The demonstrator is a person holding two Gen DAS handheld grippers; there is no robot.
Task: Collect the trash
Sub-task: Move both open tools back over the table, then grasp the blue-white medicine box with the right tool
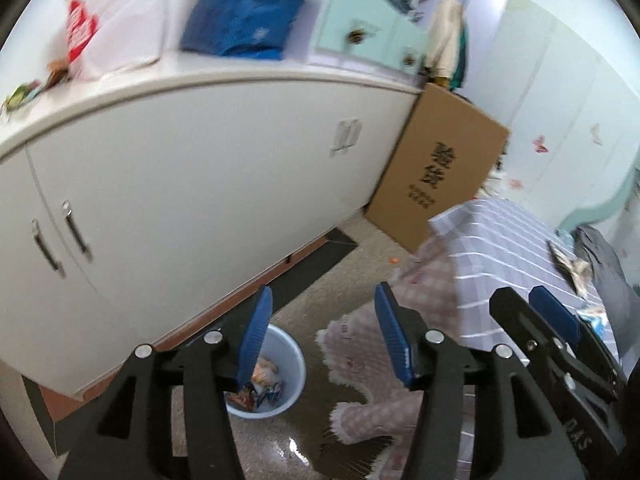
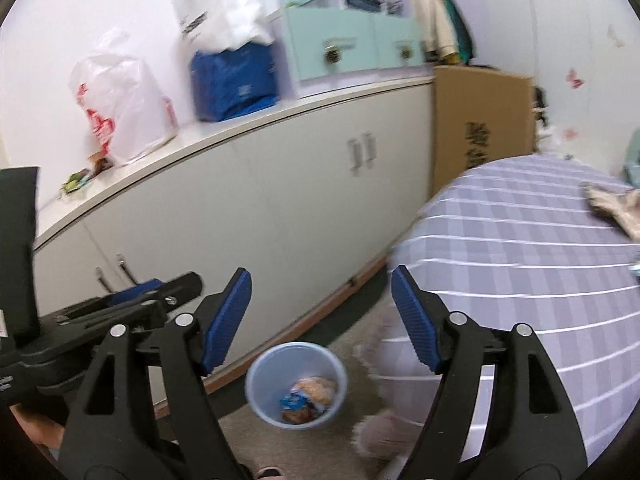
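Left gripper (image 1: 320, 330) gapes above blurry, seemingly wrapper-filled bin (image 1: 294, 364).

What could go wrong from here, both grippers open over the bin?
1. Wrappers still lie on the cabinet top and the bed; both the left gripper and right gripper are empty, so some could be missed.
2. The bin is small; drops may land on the floor.
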